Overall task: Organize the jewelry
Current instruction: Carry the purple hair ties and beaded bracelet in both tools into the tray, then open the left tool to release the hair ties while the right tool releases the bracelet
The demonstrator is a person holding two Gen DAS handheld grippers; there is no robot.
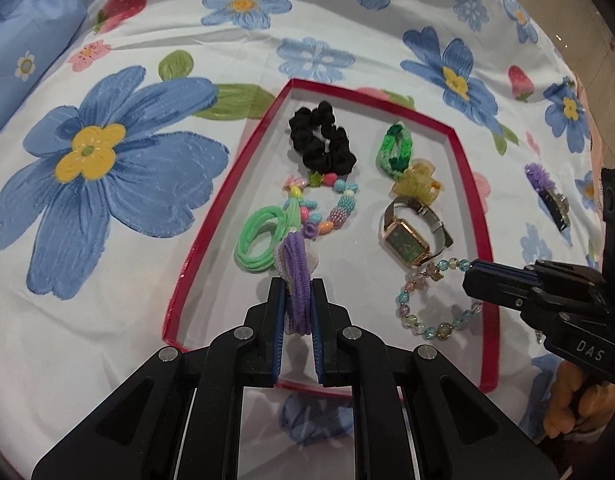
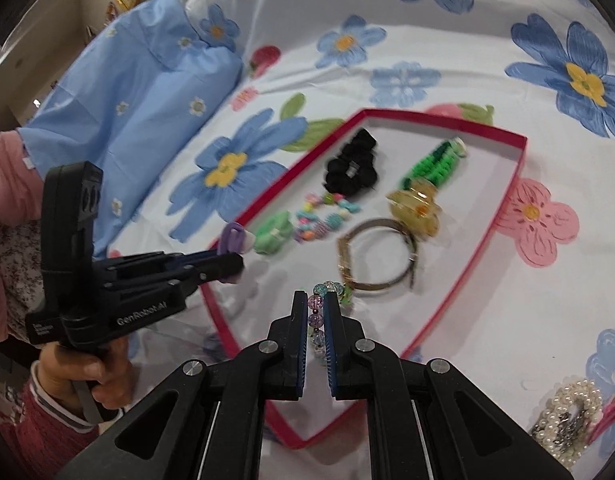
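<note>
Two handheld grippers lower their loads into a red-rimmed tray (image 1: 211, 216) set on a flowered bedsheet (image 1: 107, 184). The left gripper (image 1: 298, 292) is clamped on a purple hair tie (image 1: 297, 280), hanging just inside the tray's near edge beside a coiled green hair band (image 1: 255, 244). The right gripper (image 2: 316, 312) is pinched narrowly on a strand of the glass-bead bracelet (image 1: 427, 312), whose loop droops over the tray's near right corner, close to the gold watch (image 1: 407, 240).

Deeper in the tray lie a black scrunchie (image 1: 321, 140), a green knitted band (image 1: 393, 152), a yellow claw clip (image 1: 417, 186) and a string of pastel beads (image 1: 323, 208). Outside the tray, to its right, a purple hair clip (image 1: 545, 190) and a pearl piece (image 2: 571, 412) wait on the sheet.

The step in hand looks like the set-down. It seems best to aim each piece at bare white floor: the tie toward the near edge, clear of the green band, and the bracelet short of the watch so the beads do not tangle on its strap. Each piece should probably rest on the floor before the jaws part, since a drop could scatter the neighbours.
</note>
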